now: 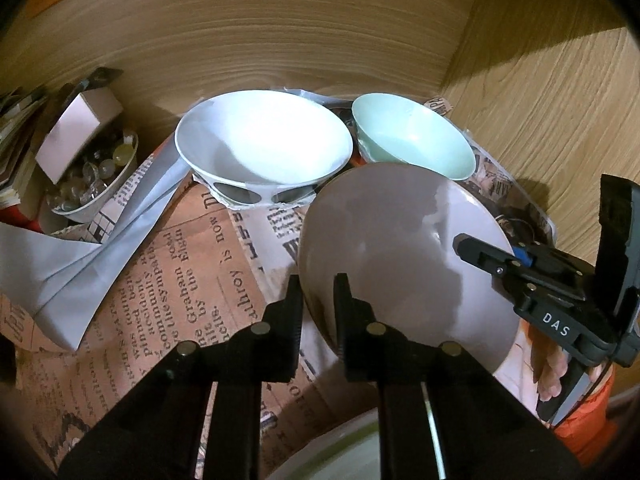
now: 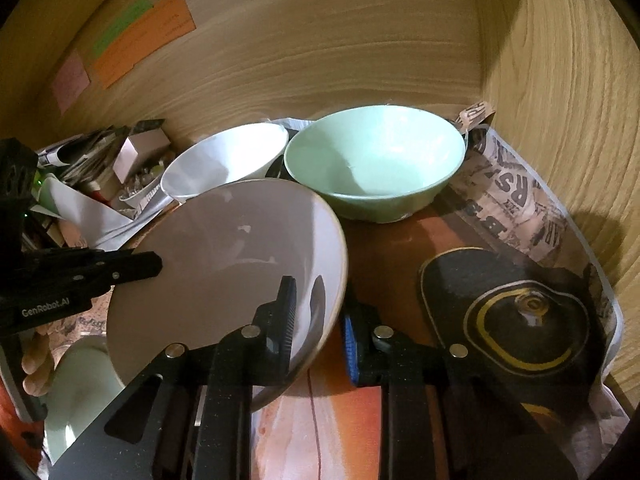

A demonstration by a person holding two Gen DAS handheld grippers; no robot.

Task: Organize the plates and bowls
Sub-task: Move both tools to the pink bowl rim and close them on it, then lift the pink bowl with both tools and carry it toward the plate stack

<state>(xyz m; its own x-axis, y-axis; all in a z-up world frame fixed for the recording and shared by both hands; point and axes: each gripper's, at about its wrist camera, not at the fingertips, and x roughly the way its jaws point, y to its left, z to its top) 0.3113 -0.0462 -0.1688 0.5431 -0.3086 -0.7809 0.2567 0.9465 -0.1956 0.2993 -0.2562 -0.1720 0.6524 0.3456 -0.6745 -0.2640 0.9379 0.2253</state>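
Both grippers hold a grey-beige plate (image 1: 400, 248) tilted above the newspaper-lined shelf. My left gripper (image 1: 319, 292) is shut on the plate's left rim, one finger over the face and one under. My right gripper (image 2: 318, 308) is shut on the right rim of the same plate (image 2: 224, 264). Each gripper also shows in the other's view: the right gripper (image 1: 466, 246) at the plate's right edge, the left gripper (image 2: 154, 266) at its left edge. Behind the plate stand a white bowl (image 1: 264, 144) and a mint-green bowl (image 2: 376, 160), side by side against the back wall.
A small bowl of glass beads (image 1: 92, 184) with a cardboard box stands at the far left. A black lid with a gold ring (image 2: 520, 312) lies at the right. A pale green dish (image 2: 80, 392) sits below the plate. Wooden walls (image 1: 280, 40) close the back and right.
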